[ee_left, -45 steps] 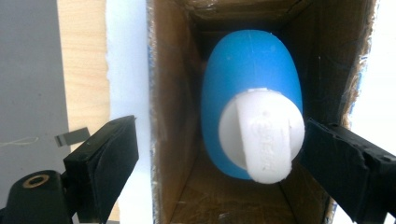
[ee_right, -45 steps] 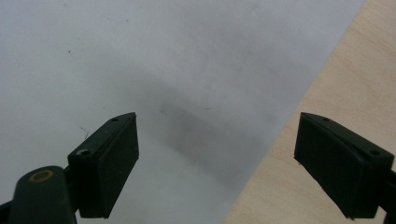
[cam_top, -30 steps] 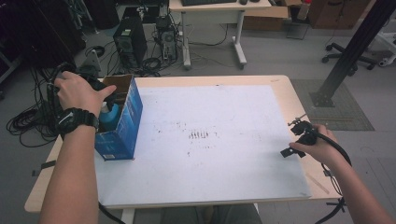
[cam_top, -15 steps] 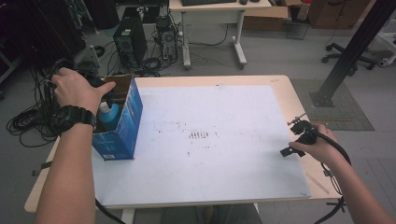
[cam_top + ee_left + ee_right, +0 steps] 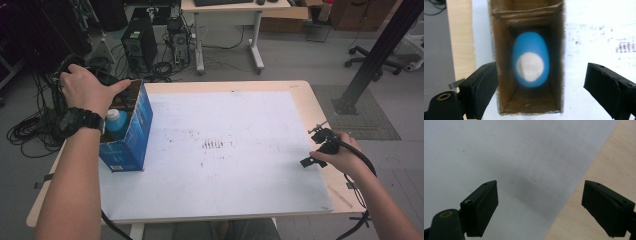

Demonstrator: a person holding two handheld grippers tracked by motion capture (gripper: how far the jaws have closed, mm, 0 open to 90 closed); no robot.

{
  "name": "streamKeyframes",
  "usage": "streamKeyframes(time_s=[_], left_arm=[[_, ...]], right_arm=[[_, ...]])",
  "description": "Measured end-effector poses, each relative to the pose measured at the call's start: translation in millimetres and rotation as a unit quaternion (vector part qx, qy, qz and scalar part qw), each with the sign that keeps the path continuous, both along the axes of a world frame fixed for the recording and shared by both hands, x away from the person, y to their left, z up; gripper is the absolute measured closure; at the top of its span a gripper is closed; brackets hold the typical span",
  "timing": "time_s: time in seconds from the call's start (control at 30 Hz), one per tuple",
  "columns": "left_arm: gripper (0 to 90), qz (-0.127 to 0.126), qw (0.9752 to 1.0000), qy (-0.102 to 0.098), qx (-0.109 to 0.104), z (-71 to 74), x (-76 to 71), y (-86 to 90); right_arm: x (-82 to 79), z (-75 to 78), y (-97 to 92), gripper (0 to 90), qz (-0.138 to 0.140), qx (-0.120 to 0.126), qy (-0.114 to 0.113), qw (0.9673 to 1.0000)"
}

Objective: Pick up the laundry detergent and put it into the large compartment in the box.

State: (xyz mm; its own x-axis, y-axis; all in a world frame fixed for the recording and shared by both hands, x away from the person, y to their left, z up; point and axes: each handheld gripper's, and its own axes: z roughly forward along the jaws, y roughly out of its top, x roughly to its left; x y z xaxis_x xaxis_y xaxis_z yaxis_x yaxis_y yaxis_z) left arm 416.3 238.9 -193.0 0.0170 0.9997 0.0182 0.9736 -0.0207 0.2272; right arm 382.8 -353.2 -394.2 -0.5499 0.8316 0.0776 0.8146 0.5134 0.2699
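Standing upright in the open box (image 5: 527,100), the blue bottle (image 5: 531,62) shows a white cap; both grippers' fingers (image 5: 482,87) (image 5: 481,207) gape empty; desk (image 5: 310,100) edge near right.

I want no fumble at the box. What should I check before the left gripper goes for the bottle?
1. Left gripper jaws open: ok.
2. Blue bottle upright in the blue box, white cap up: ok.
3. Box top open: ok.
4. Jaws fit inside the box: not ok, they straddle its walls.
5. Right gripper open, over the white sheet's edge, away from the box: ok.
6. Bottle free to lift: cannot tell.
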Motion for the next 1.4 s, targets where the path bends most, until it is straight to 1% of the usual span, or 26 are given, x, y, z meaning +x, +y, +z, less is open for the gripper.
streamKeyframes(time_s=[0.23,0.3,0.5,0.63,0.7,0.73,0.83,1.07,1.2,1.27,1.4], left_arm=[[12.1,-0.021,0.9997,-0.008,-0.013,5.3,0.5,-11.0],[12.2,-0.029,0.9995,-0.007,-0.011,5.8,1.1,-14.7],[12.5,-0.047,0.9984,-0.015,-0.029,6.3,3.1,-26.5],[12.7,-0.061,0.997,-0.021,-0.043,7.6,4.2,-36.8],[12.7,-0.067,0.9966,-0.022,-0.042,8.6,4.9,-41.6],[12.7,-0.071,0.9962,-0.022,-0.046,9.1,5.4,-44.0],[12.7,-0.073,0.9959,-0.024,-0.047,9.9,6.1,-48.8],[12.5,-0.091,0.9942,-0.022,-0.052,8.0,7.6,-57.7],[12.8,-0.101,0.9928,-0.025,-0.06,8.4,7.9,-64.6],[13.0,-0.105,0.9922,-0.023,-0.063,8.4,8.1,-67.6],[13.3,-0.117,0.9909,-0.027,-0.061,7.2,8.8,-74.3]], right_arm=[[-0.2,1.0,0.0,13.6,-0.001,0.0,0.0,1.0],[-0.2,1.3,-0.4,13.6,-0.001,0.001,-0.001,1.0],[-0.7,1.3,-1.0,13.6,-0.002,0.0,0.0,1.0],[-0.8,1.8,-0.2,13.6,0.001,0.001,-0.002,1.0],[-0.8,2.2,-0.2,13.6,0.0,0.001,-0.002,1.0],[-0.8,2.4,-0.4,13.6,0.0,0.001,-0.002,1.0],[-1.1,2.8,-0.9,13.6,-0.001,0.002,-0.002,1.0],[-1.8,3.0,-3.8,13.6,-0.005,0.002,-0.002,1.0],[-1.5,3.0,-4.8,13.6,-0.003,0.002,-0.002,1.0],[-1.6,3.3,-4.5,13.6,-0.004,0.002,-0.002,1.0],[-1.8,3.4,-4.0,13.6,-0.003,0.002,-0.003,1.0]])
